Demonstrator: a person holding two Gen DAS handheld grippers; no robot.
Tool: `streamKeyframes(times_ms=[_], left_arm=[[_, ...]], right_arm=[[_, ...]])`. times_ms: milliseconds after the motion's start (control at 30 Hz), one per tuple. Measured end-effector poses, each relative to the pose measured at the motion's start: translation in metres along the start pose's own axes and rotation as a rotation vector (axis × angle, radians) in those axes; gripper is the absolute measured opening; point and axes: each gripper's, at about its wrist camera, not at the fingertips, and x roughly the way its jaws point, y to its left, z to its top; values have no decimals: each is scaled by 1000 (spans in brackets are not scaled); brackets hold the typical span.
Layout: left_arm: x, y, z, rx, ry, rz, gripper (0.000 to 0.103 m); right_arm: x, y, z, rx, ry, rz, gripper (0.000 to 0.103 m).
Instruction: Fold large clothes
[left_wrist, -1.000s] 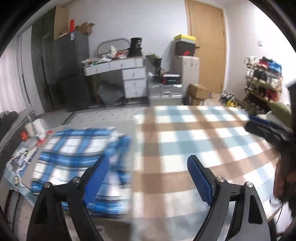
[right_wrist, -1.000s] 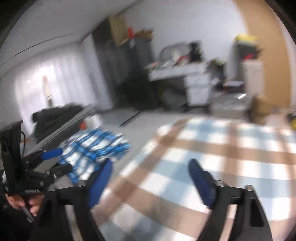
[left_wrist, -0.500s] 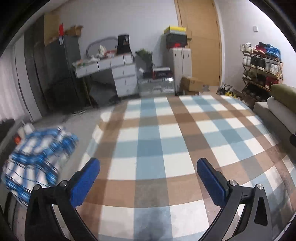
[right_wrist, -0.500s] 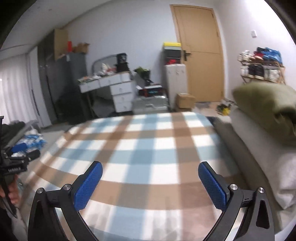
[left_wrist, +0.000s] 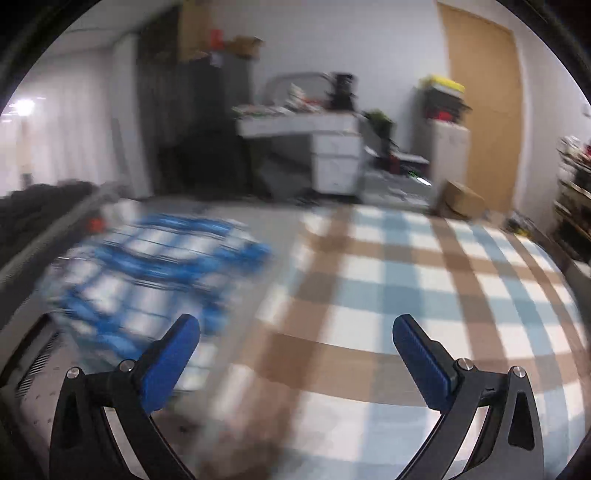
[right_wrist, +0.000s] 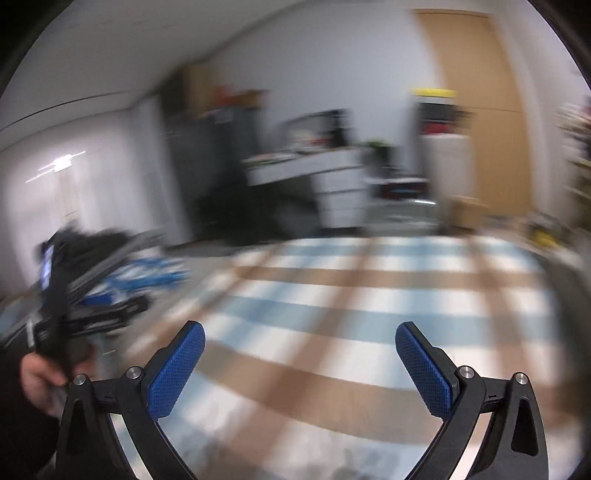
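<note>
Checked blanket (left_wrist: 424, 295) lies flat and bare ahead, free passage across it. Blue plaid garment (left_wrist: 147, 273) blocks the left side, seemingly bunched, blur is heavy. White desk (left_wrist: 317, 147) and clutter stand beyond the far edge.

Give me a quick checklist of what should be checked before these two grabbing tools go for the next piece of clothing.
1. Left gripper jaws wide and empty: ok.
2. Right gripper jaws wide and empty: ok.
3. Blue plaid garment lies apart from the checked cloth: ok.
4. Garment neatly folded: cannot tell, the picture is blurred.
5. Checked cloth flat and ready to grip: cannot tell, blurred.
6. Left gripper clear of the right gripper's path: ok, it sits off to the side in the right view.
</note>
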Motion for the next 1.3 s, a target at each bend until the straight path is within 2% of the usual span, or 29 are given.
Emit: streamKeyframes(times_ms=[67, 133, 200, 300, 433, 500, 600, 733, 1033, 1300], left_arm=[[-18, 22, 3, -20, -17, 79, 102], [-32, 44, 4, -41, 0, 137, 102], [-40, 61, 5, -68, 13, 169, 102], [-64, 89, 6, -105, -8, 233, 102], [-77, 111, 10, -135, -23, 260, 102], [-88, 119, 12, -150, -38, 254, 102], [-100, 122, 13, -148, -65, 254, 102], [-117, 122, 13, -156, -91, 214, 102], [-121, 120, 12, -139, -108, 163, 102], [-125, 122, 9, -164, -121, 164, 102]], right_arm=[[19, 39, 8, -22, 15, 103, 103], [37, 73, 14, -28, 39, 209, 103], [50, 105, 20, -32, 54, 274, 103], [57, 147, 29, -53, 60, 353, 103], [52, 187, 39, -100, 50, 371, 103], [48, 202, 43, -116, 51, 354, 103], [41, 213, 48, -113, 46, 344, 103], [28, 217, 54, -122, 27, 326, 103], [-7, 231, 65, -151, -31, 308, 103], [-18, 239, 65, -177, -52, 298, 103]])
